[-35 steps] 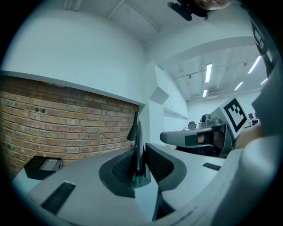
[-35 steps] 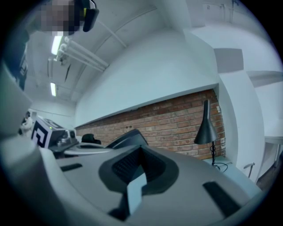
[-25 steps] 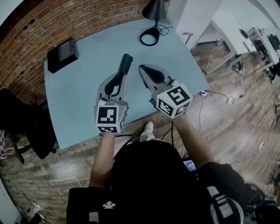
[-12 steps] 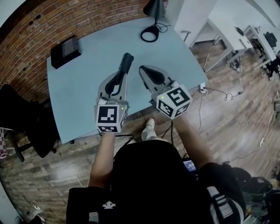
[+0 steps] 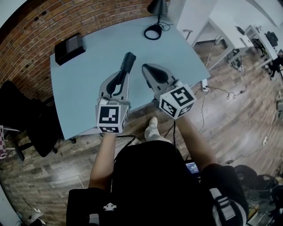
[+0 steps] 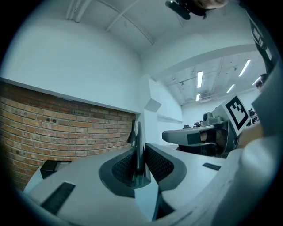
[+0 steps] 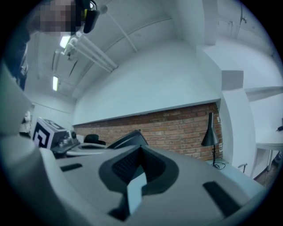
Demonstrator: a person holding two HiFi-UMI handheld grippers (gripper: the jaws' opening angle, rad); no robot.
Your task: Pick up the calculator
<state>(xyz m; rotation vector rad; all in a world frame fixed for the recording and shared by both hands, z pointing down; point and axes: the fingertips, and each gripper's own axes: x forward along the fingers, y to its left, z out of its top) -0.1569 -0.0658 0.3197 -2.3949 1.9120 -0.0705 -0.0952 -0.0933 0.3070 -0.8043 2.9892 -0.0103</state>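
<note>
Head view: above the blue table [image 5: 84, 92], the left gripper [image 5: 124, 74] holds the calculator [image 5: 128, 62], a dark narrow slab jutting past its tips. A black box [image 5: 69, 46] and a lamp [image 5: 154, 8] sit at the far edge.

Left gripper view: the jaws clamp the calculator edge-on, with no keys or print readable.

Right gripper view: the right gripper [image 7: 140, 152] has its jaws together and empty, facing a brick wall [image 7: 177, 128].

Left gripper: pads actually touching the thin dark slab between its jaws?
Touching. The left gripper view shows the left gripper with its pads pressed flat on both faces of the thin dark slab, no gap on either side.
</note>
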